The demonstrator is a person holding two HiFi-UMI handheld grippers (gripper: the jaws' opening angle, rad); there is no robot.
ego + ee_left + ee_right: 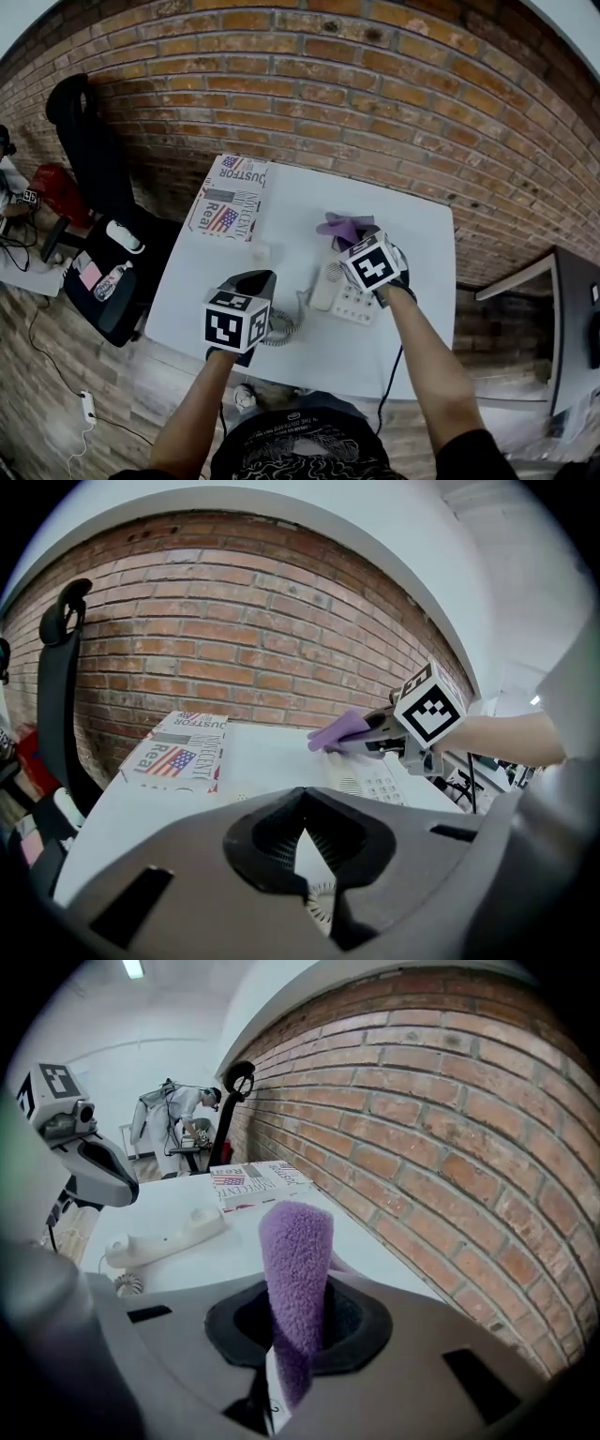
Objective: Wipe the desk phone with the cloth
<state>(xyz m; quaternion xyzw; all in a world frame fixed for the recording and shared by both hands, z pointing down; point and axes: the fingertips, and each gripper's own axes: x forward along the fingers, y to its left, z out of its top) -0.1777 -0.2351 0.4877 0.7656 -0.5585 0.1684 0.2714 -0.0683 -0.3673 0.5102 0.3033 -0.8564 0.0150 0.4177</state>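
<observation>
A white desk phone sits on the white table, its keypad also showing in the left gripper view. The handset lies beside the base at its left, with a coiled cord trailing toward me. My right gripper is shut on a purple cloth, held just over the phone's far end. My left gripper hovers left of the phone near the cord, jaws together with nothing between them.
A printed cardboard box lies at the table's far left corner. A brick wall runs behind the table. A black office chair stands to the left. A person works at a far desk.
</observation>
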